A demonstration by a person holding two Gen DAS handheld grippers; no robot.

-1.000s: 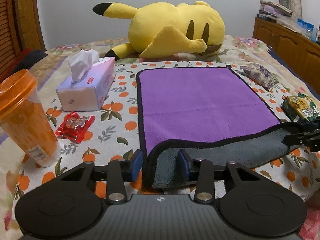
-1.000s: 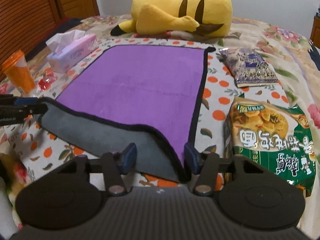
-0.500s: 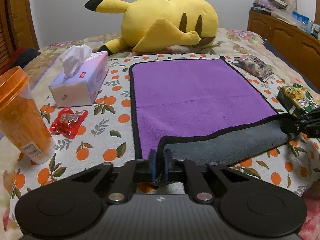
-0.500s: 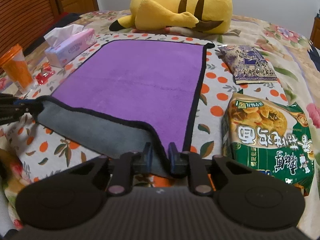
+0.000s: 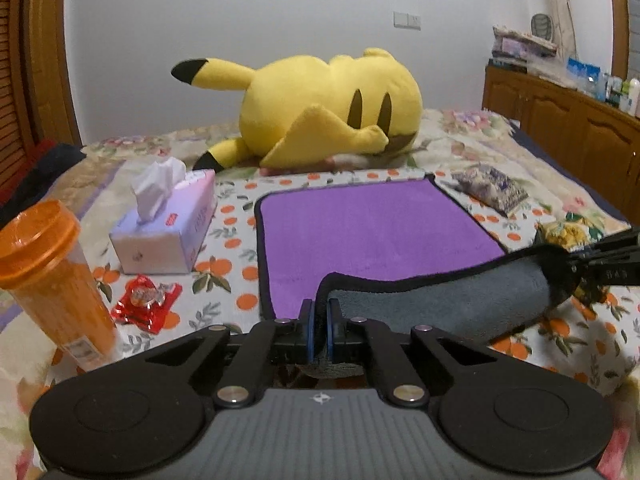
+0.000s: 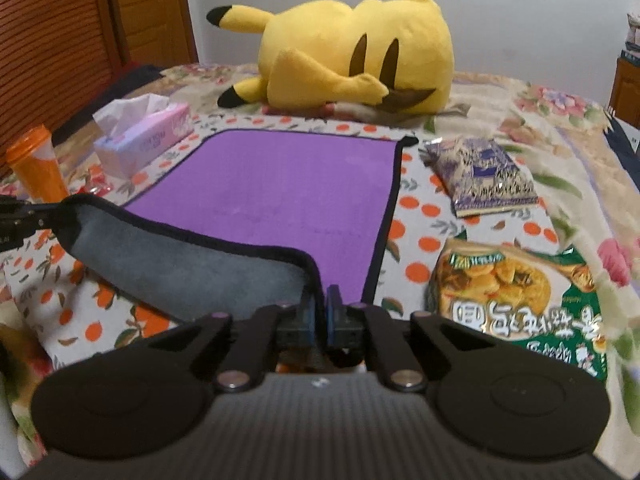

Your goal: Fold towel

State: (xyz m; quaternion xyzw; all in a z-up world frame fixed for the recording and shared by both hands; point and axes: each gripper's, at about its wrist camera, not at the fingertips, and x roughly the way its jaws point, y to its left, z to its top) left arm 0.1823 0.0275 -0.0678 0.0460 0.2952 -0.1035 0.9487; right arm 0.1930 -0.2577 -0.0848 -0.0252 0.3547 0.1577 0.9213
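A purple towel (image 5: 372,228) with black trim and a grey underside lies on the bed; it also shows in the right wrist view (image 6: 280,188). My left gripper (image 5: 319,316) is shut on the towel's near left corner. My right gripper (image 6: 322,306) is shut on the near right corner. The near edge is lifted off the bed between the two grippers, grey side (image 5: 440,300) facing me. The right gripper shows at the right edge of the left wrist view (image 5: 600,264); the left gripper shows at the left edge of the right wrist view (image 6: 16,220).
A yellow plush toy (image 5: 328,108) lies behind the towel. A tissue box (image 5: 168,224), an orange cup (image 5: 52,276) and a red wrapper (image 5: 146,304) sit left. A purple snack bag (image 6: 484,176) and a green noodle pack (image 6: 516,300) sit right. A wooden cabinet (image 5: 568,120) stands at far right.
Both grippers shut on the towel's near corners, then lifted the near edge up off the bed and moved it forward over the purple side.
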